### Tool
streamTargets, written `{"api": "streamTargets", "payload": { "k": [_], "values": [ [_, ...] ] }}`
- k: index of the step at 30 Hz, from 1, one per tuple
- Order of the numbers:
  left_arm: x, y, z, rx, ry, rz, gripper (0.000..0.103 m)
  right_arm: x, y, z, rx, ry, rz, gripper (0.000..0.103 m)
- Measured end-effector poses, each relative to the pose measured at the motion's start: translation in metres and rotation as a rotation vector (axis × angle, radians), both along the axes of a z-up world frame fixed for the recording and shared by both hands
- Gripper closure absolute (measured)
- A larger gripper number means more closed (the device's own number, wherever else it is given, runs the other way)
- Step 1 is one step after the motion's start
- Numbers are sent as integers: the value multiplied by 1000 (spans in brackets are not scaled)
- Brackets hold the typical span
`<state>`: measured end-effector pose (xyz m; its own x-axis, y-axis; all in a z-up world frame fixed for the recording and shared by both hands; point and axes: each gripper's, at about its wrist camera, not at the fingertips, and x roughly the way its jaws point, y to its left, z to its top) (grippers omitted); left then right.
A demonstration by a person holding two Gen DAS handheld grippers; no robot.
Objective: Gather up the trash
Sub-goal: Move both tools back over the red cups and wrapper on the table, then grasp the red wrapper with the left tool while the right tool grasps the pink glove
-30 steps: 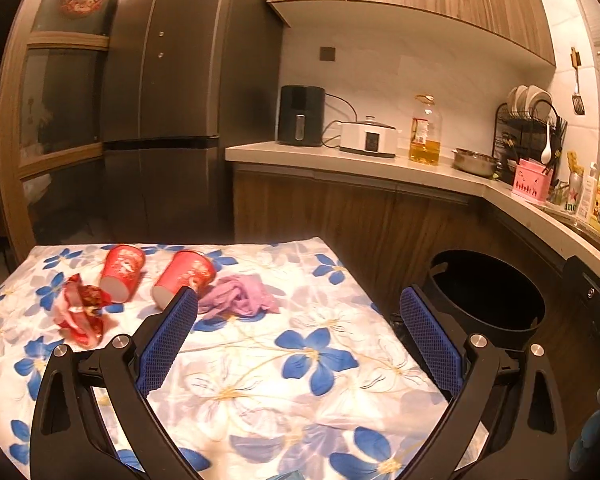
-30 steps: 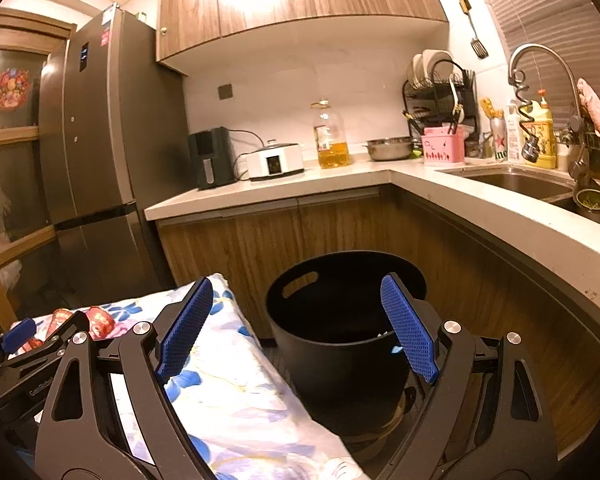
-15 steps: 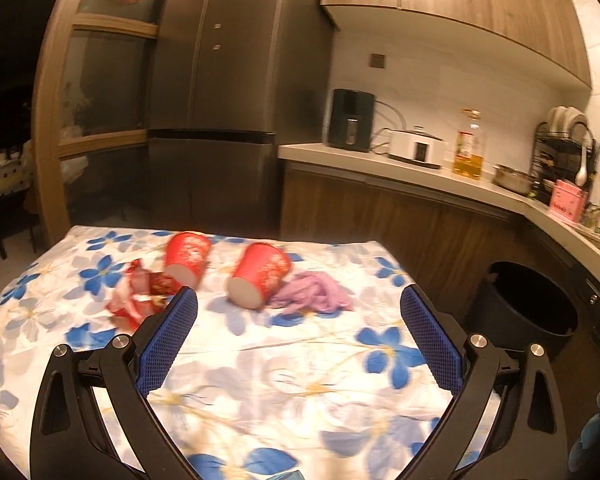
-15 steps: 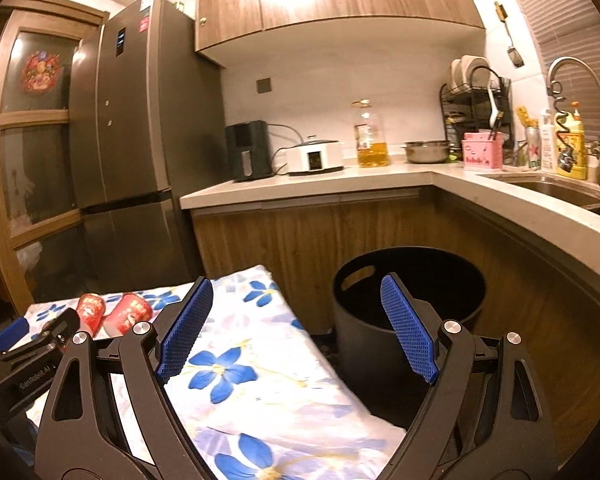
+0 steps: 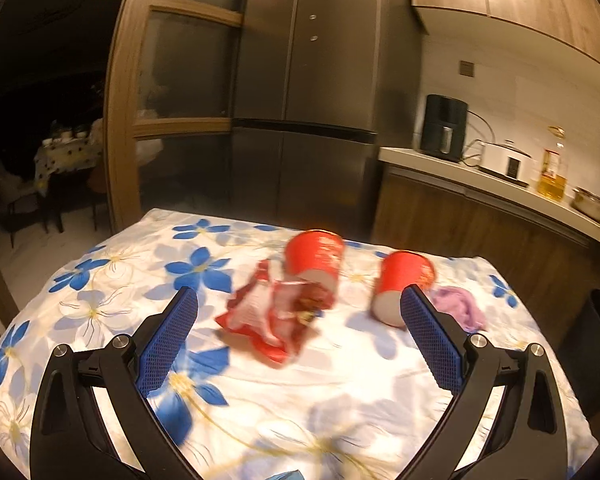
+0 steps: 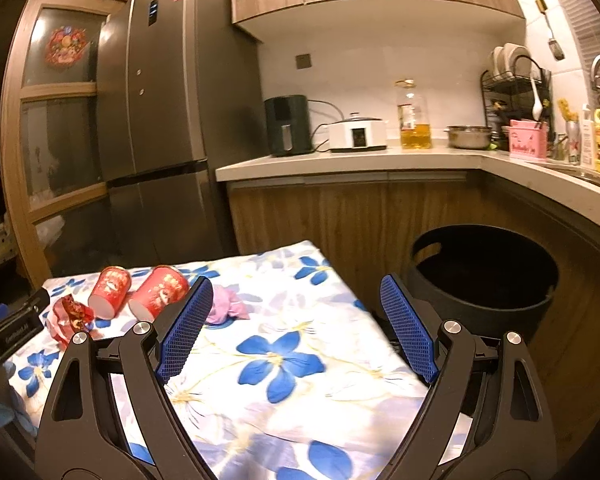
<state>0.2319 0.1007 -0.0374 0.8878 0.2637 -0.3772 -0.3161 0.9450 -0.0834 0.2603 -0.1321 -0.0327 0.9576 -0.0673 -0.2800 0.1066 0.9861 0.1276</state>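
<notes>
now both views have swung over to the trash, and the crumpled red wrapper (image 5: 278, 322) sits between my left gripper's (image 5: 296, 334) wide open jaws, not touched yet. nothing is picked up. two red cups (image 5: 315, 255) lie on their sides near the far edge of the flowery table (image 5: 340, 412), wrapper in front of them, and a purple wad (image 5: 458, 307) lies close to the right edge. the black bin (image 6: 484, 280) waits off that edge. my right gripper (image 6: 296, 328) is wide and empty too. both point a little down over the table.
</notes>
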Motion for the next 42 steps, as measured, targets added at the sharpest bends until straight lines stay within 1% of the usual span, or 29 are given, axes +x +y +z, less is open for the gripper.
{"api": "streamTargets", "payload": {
  "k": [5, 10, 14, 17, 20, 21, 22, 24, 26, 28, 29, 31, 33, 35, 36, 37, 38, 40, 41, 42],
  "values": [
    [23, 19, -9, -21, 29, 29, 6, 18, 17, -4, -4, 10, 39, 18],
    [42, 29, -17, -45, 65, 42, 6, 37, 30, -7, -17, 10, 61, 18],
    [55, 38, -22, -79, 97, 48, 6, 59, 38, -12, -16, 31, 67, 18],
    [60, 42, -29, -111, 125, 34, 6, 79, 44, -18, -12, 53, 79, 18],
    [62, 45, -33, -133, 135, 25, 7, 103, 51, -25, -16, 87, 93, 18],
    [62, 45, -33, -137, 136, 24, 8, 108, 52, -28, -12, 96, 100, 18],
    [63, 46, -34, -143, 138, 19, 12, 116, 55, -32, -11, 111, 107, 18],
    [64, 45, -36, -148, 146, 12, 15, 128, 60, -38, -16, 139, 111, 19],
    [66, 45, -39, -156, 157, -2, 28, 138, 63, -44, -10, 165, 110, 18],
    [69, 43, -40, -156, 166, -13, 31, 146, 64, -48, 3, 188, 111, 19],
    [69, 43, -41, -154, 168, -19, 36, 149, 64, -50, 10, 198, 109, 19],
    [69, 40, -42, -152, 170, -35, 41, 155, 64, -52, 22, 215, 109, 20],
    [68, 38, -42, -145, 167, -47, 48, 161, 65, -53, 29, 227, 112, 21],
    [67, 38, -42, -146, 162, -58, 54, 168, 67, -57, 22, 258, 111, 25],
    [65, 39, -42, -151, 155, -61, 56, 172, 69, -59, 19, 276, 112, 29],
    [63, 40, -41, -157, 149, -62, 61, 175, 69, -61, 18, 290, 111, 32],
    [62, 42, -41, -164, 143, -59, 67, 180, 70, -64, 22, 312, 112, 34],
    [58, 45, -40, -174, 134, -50, 75, 185, 71, -70, 33, 338, 113, 41],
    [56, 46, -39, -178, 128, -48, 79, 190, 72, -73, 37, 358, 118, 43],
    [53, 47, -38, -185, 119, -48, 81, 193, 73, -76, 36, 373, 122, 46]
  ]
}}
